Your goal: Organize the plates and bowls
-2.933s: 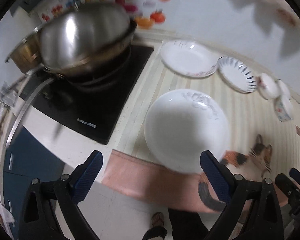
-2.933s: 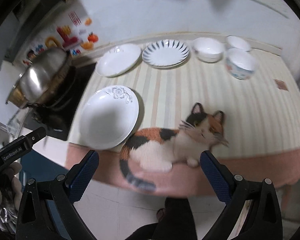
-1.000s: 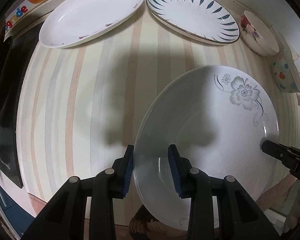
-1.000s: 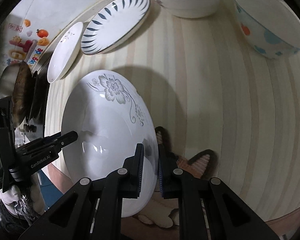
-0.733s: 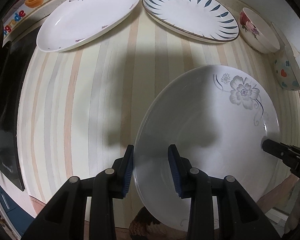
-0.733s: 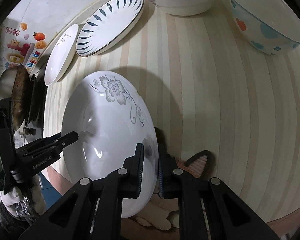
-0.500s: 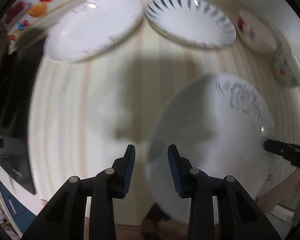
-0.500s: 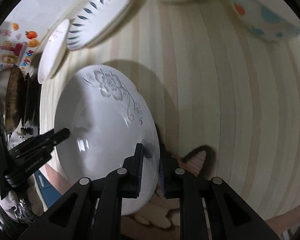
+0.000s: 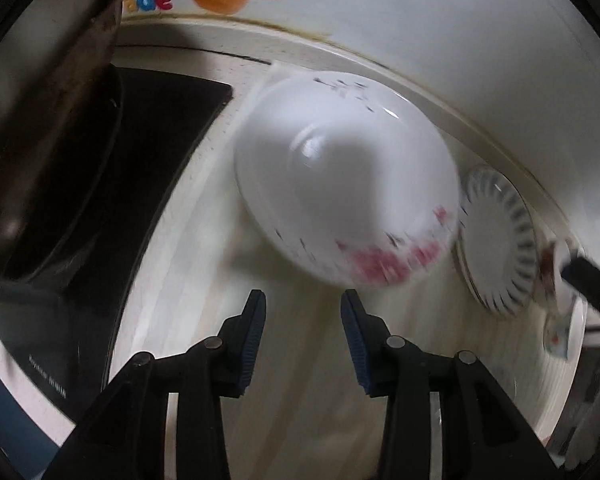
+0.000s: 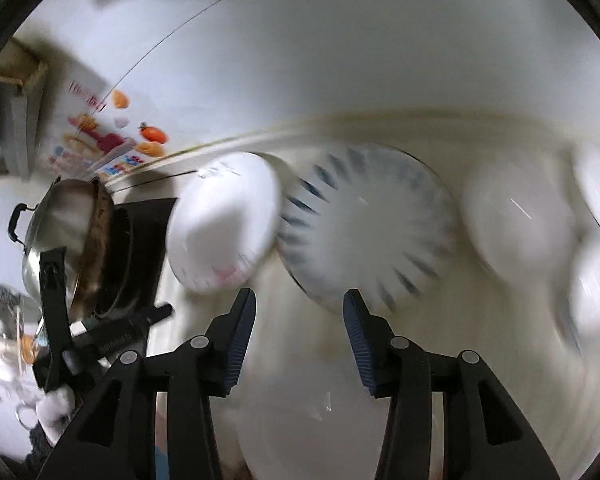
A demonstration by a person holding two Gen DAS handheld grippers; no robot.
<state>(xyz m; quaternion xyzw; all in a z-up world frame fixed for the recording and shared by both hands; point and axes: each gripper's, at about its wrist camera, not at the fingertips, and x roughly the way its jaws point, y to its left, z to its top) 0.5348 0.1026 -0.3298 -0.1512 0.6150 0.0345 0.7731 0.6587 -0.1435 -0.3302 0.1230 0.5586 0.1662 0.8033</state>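
Note:
My left gripper (image 9: pixel 303 312) hangs over the striped counter, its jaws opening with nothing between them. Just beyond its fingertips lies the white oval plate (image 9: pixel 348 200) with pink marks. To its right is the blue-striped plate (image 9: pixel 500 240). My right gripper (image 10: pixel 298 312) is also opening and holds nothing. It sits in front of the blue-striped plate (image 10: pixel 364 232), with the oval plate (image 10: pixel 224 220) to the left. A blurred white plate (image 10: pixel 308 404) lies under the right gripper's arms. Several bowls (image 10: pixel 516 216) stand at the right.
A black cooktop (image 9: pixel 112 208) with a steel pot (image 9: pixel 40 80) takes up the left of the counter. The white wall (image 9: pixel 420 20) with fruit stickers runs close behind the plates. Both views are smeared by motion.
Both grippers have let go of the flower-patterned plate, which now lies on the counter. Both have risen and swung toward the plates at the back. Their jaws stand wider than before.

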